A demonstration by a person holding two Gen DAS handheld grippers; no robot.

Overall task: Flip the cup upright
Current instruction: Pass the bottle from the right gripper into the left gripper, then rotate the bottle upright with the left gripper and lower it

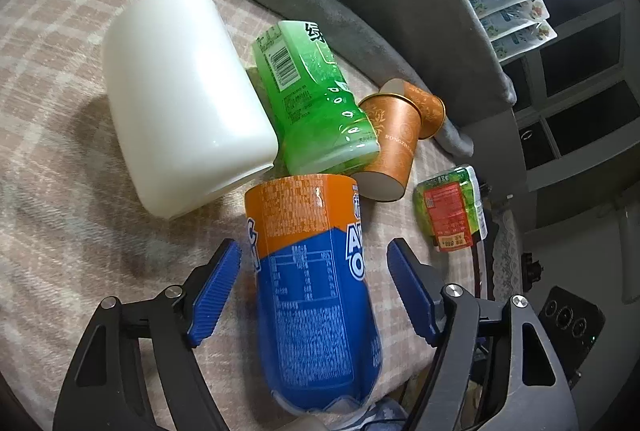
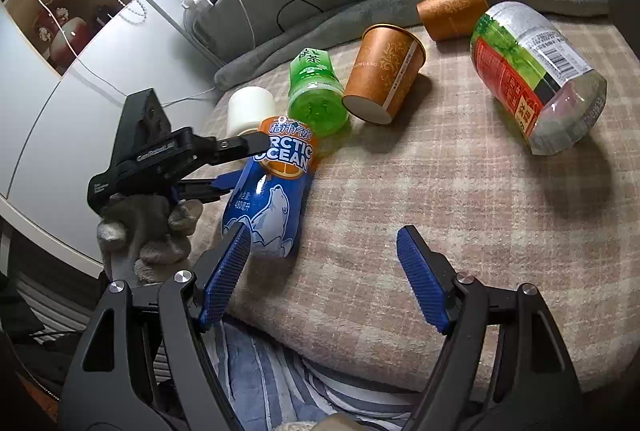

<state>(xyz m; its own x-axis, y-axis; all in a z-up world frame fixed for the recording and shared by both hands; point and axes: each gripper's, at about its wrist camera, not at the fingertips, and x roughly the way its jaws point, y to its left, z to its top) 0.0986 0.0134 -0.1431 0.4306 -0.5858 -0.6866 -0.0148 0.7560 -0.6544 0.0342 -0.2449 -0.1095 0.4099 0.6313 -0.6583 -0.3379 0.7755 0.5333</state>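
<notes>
A blue and orange Arctic Ocean cup [image 1: 316, 283] lies on its side on the checked blanket [image 1: 60, 191]. My left gripper [image 1: 314, 271] is open, its blue fingers on either side of that cup, apart from it. The cup also shows in the right wrist view [image 2: 272, 191], with the left gripper [image 2: 236, 163] around it. My right gripper [image 2: 324, 259] is open and empty above the blanket's near edge, right of the cup.
A white cup [image 1: 184, 95], a green cup [image 1: 316, 99] and two orange paper cups [image 1: 396, 135] lie beyond the blue one. A clear red-and-green cup [image 2: 536, 79] lies at the right. A grey blanket [image 2: 360, 7] and cables lie behind.
</notes>
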